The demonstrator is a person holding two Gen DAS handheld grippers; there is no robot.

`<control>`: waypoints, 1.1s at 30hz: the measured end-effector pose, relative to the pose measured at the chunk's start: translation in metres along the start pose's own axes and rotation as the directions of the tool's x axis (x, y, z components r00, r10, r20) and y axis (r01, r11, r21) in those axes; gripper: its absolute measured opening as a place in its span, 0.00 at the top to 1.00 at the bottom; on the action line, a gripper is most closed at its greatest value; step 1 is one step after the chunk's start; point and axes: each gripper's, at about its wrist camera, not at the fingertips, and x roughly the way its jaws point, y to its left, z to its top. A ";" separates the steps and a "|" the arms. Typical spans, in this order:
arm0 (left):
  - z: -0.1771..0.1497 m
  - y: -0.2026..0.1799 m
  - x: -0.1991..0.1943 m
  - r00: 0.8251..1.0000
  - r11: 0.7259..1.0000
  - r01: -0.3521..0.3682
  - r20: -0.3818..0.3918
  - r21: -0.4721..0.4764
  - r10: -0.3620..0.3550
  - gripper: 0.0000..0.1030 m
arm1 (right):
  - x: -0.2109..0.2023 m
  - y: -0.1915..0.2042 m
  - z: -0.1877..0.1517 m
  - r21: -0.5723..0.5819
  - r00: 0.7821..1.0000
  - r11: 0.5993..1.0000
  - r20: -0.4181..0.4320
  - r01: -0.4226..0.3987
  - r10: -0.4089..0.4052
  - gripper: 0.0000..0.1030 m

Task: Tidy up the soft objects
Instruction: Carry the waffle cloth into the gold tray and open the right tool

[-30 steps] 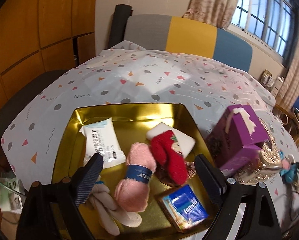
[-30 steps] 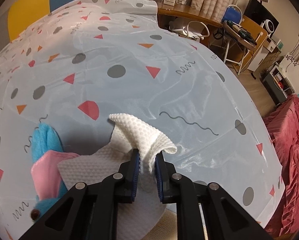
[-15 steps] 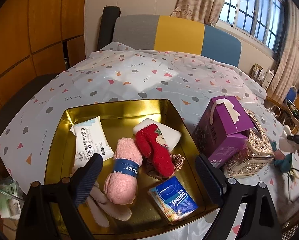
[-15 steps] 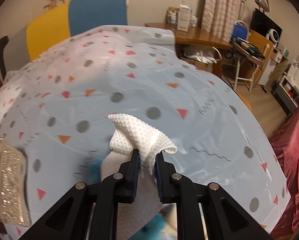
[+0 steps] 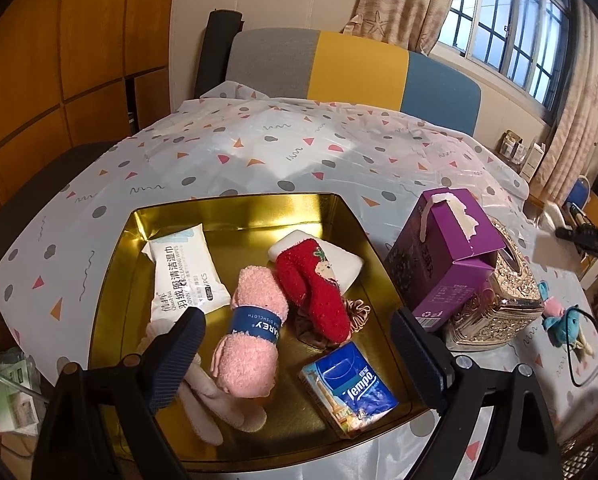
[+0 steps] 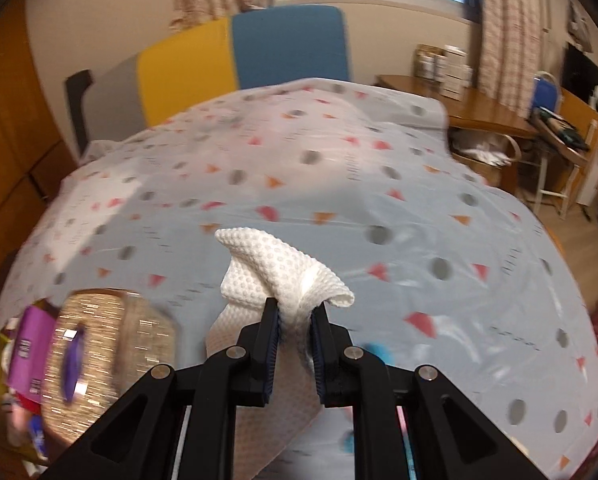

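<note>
My left hand-held gripper (image 5: 295,344) points down with its fingers spread wide and nothing in them. My right hand-held gripper (image 6: 293,322) is squeezed tight, tilted down.

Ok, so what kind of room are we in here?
Most likely a lived-in home room. A table under a patterned plastic tablecloth, a cushioned bench under curtained windows, and a wooden desk with household clutter point that way.

Light: warm indoor, daylight from window (image 5: 511,36)
Glare: gold tray (image 5: 235,216) shines
Blur: right wrist view smeared
Edges: fisheye-bent, dark corners
</note>
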 end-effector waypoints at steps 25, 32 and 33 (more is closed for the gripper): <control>-0.005 0.047 -0.018 0.996 0.993 -0.073 0.037 -0.090 0.077 0.09 | -0.044 0.280 -0.020 -0.367 0.876 0.805 -0.064 -0.467 0.479 0.86; -0.008 0.063 -0.021 0.994 0.987 -0.098 0.044 -0.126 0.104 0.09 | -0.044 0.324 -0.060 -0.433 0.841 0.729 -0.161 -0.531 0.517 0.86; -0.008 0.065 -0.021 0.993 0.986 -0.101 0.046 -0.133 0.108 0.08 | -0.043 0.331 -0.068 -0.442 0.837 0.718 -0.179 -0.537 0.516 0.86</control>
